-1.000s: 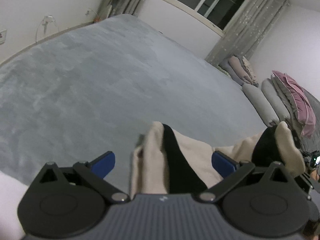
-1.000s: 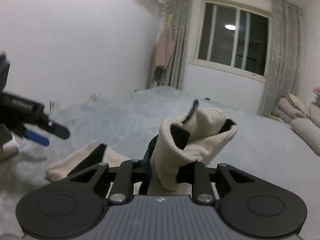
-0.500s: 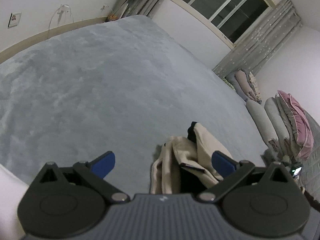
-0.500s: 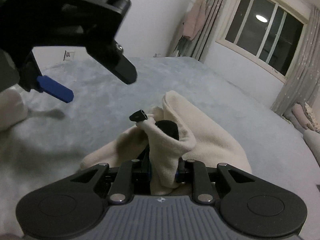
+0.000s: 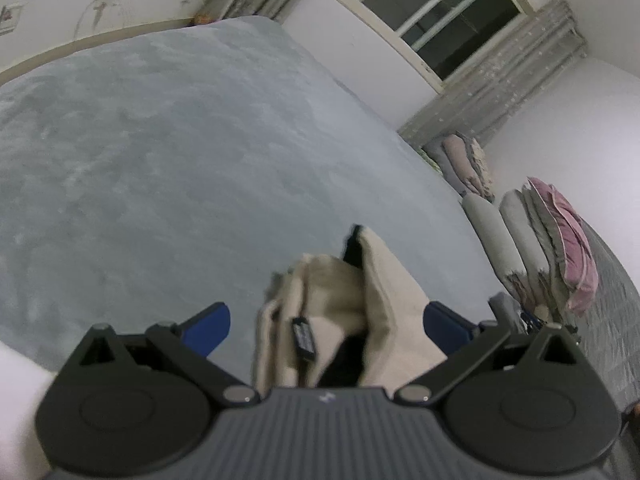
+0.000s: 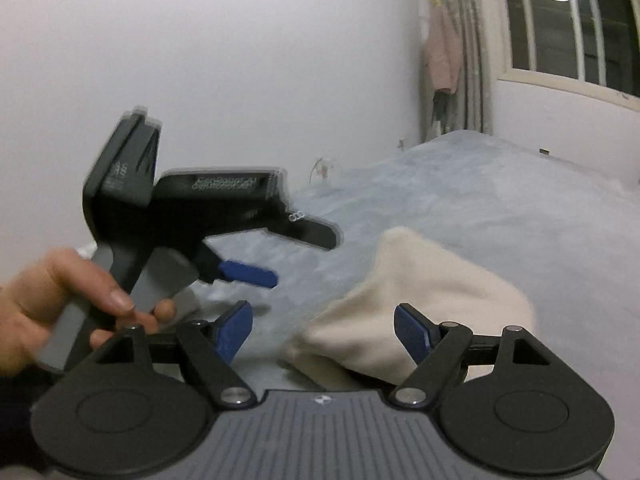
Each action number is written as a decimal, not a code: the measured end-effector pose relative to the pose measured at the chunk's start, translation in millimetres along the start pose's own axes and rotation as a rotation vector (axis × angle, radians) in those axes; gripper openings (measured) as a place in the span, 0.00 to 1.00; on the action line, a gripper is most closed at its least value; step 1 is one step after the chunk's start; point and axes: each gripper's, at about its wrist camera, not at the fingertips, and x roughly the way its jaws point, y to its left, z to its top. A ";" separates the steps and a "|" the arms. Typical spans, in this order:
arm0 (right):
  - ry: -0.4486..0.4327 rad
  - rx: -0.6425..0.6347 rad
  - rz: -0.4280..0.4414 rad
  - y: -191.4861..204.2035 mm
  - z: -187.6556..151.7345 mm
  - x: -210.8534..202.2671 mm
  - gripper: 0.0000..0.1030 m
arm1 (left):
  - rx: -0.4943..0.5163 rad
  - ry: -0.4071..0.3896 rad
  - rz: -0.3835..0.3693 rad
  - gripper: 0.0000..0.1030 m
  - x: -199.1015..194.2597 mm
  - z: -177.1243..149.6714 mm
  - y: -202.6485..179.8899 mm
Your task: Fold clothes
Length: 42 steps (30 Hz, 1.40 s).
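Item: cream garment with black lining, lying in a loose bunched heap on a grey plush bed; in the left wrist view the same garment shows its dark inner side and a small black tag among the folds. Left gripper: blue-padded fingers spread wide, one to either side of the heap, nothing clamped between them; whether the pads touch the cloth cannot be told. In the right wrist view the left gripper appears from the side, blurred, raised above the bed to the left of the garment, its handle held in a person's hand. Right gripper: jaws wide apart, blue pads on either side of the near edge of the cream heap, gripping nothing. Surroundings: white wall; window with dark panes and a ceiling light reflected in it; grey curtains beside it; pink clothing hanging by the curtain at the far corner; rolled grey bolsters and a pink-edged pillow stacked along the right side of the bed; a cable and socket on the wall beyond the far edge of the bed.
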 end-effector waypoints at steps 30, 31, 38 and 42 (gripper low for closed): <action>0.056 0.063 -0.080 -49.6 -41.2 6.4 0.52 | 0.195 0.025 0.028 0.06 45.2 -13.8 -43.1; 0.062 0.058 -0.080 -47.1 -41.7 7.7 0.52 | 0.190 0.028 0.044 0.06 45.4 -13.7 -40.2; 0.122 -0.008 -0.115 -35.6 -43.3 23.5 0.52 | 0.059 0.055 0.076 0.11 57.3 -20.9 -10.9; 0.115 -0.033 -0.119 -35.3 -39.2 22.3 0.52 | 0.047 0.055 0.075 0.12 57.6 -23.6 -5.8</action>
